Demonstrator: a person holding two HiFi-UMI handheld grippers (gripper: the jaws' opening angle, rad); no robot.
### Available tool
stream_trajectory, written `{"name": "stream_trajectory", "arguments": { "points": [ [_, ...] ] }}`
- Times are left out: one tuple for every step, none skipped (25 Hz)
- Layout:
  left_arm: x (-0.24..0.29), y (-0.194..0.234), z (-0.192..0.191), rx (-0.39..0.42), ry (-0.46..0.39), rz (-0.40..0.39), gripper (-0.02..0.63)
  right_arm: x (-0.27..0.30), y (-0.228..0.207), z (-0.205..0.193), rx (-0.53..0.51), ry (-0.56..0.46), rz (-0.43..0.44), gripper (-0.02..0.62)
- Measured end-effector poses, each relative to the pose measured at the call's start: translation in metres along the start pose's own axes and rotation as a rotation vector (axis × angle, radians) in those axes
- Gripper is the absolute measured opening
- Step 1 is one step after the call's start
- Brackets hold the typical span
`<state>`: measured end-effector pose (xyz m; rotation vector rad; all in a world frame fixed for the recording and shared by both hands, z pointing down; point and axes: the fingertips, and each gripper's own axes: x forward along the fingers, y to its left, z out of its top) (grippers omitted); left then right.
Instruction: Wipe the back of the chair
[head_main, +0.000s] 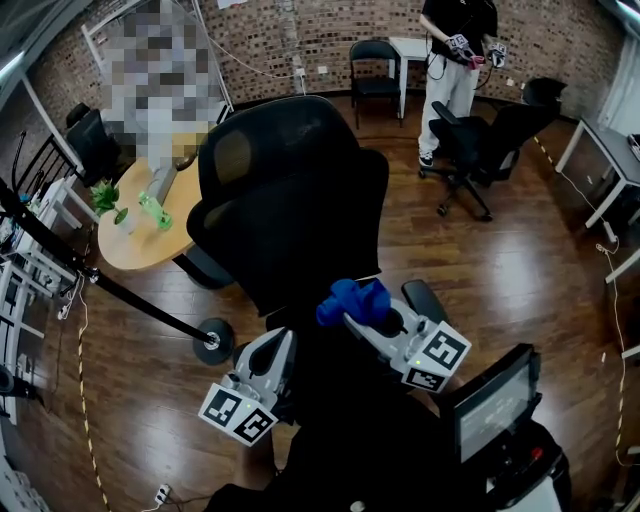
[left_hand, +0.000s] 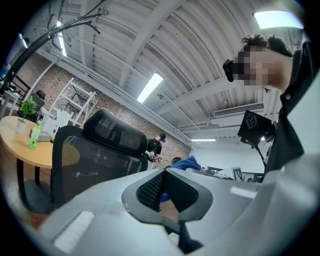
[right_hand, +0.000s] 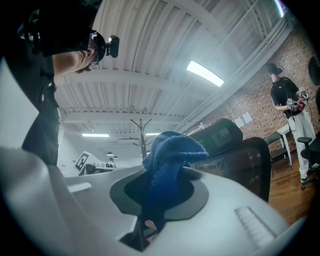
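A black mesh office chair (head_main: 290, 200) with a headrest stands right in front of me, its back toward me. My right gripper (head_main: 352, 318) is shut on a bunched blue cloth (head_main: 354, 299), held just short of the lower right part of the chair's back. In the right gripper view the blue cloth (right_hand: 169, 159) fills the jaws, with the chair (right_hand: 242, 157) to the right. My left gripper (head_main: 286, 340) sits lower left, shut with nothing in it. Its closed tips (left_hand: 165, 171) point past the chair (left_hand: 92, 160), and the blue cloth (left_hand: 186, 162) peeks out beyond them.
A round wooden table (head_main: 140, 235) with a plant and a green bottle stands left of the chair. A black pole on a round base (head_main: 213, 340) slants across the floor at the left. A person (head_main: 452, 60) and another black chair (head_main: 485, 140) are at the back right. A screen (head_main: 492, 402) is at lower right.
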<state>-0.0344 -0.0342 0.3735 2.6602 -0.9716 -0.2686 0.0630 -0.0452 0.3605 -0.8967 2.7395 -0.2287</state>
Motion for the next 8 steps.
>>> {"name": "stream_trajectory", "arguments": {
  "points": [
    [0.0001,-0.0004,-0.0003,-0.001,-0.001,0.000,0.005,-0.0007,0.0000,-0.0004,0.001,0.001,-0.002,0.052],
    [0.0005,-0.0004,-0.0005,-0.002,-0.002,-0.001,0.005,-0.0010,-0.0003,-0.0004,0.003,0.001,-0.003,0.052],
    [0.0012,-0.0004,-0.0007,-0.003,-0.002,-0.001,0.005,-0.0013,-0.0007,-0.0003,0.004,0.000,-0.005,0.052],
    [0.0019,-0.0003,-0.0010,-0.004,-0.001,-0.001,0.005,-0.0017,-0.0013,-0.0002,0.005,-0.001,-0.006,0.052],
    [0.0025,-0.0002,-0.0015,-0.006,0.000,-0.001,0.005,-0.0022,-0.0019,-0.0003,0.007,-0.001,-0.008,0.052],
    [0.0029,0.0000,-0.0021,-0.007,0.001,0.000,0.005,-0.0028,-0.0024,-0.0007,0.008,-0.002,-0.010,0.052],
    [0.0031,0.0002,-0.0027,-0.009,0.002,0.001,0.005,-0.0034,-0.0029,-0.0012,0.010,-0.002,-0.011,0.052],
    [0.0032,0.0005,-0.0033,-0.011,0.003,0.002,0.005,-0.0039,-0.0033,-0.0017,0.012,-0.001,-0.013,0.052]
  ]
}}
